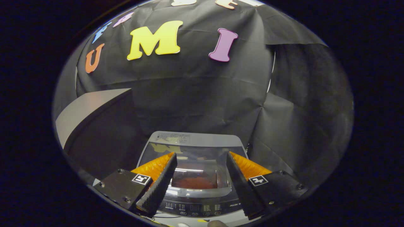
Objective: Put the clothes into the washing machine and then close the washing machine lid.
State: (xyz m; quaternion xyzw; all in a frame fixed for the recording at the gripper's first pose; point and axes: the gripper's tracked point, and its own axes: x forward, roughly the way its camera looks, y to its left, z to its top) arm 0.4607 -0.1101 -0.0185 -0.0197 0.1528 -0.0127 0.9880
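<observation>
Since the lid [195, 157] looks flat and shut on the washer [202, 206], the job seems almost done. Something red, likely the clothes [194, 182], shows through the lid's window, between the fingers [161, 179] and just ahead of them. The gripper [201, 156] hangs above with its jaws wide and holding nothing. Next it may only need to pull away.

Showed a grey washer [192, 138] low against the cloth wall, glass lid [189, 164] shut, red clothes [194, 182] lying inside beneath it. Showed a grey shelf [91, 110] off to its left. Held the gripper [201, 153] above the lid, fingers spread wide
</observation>
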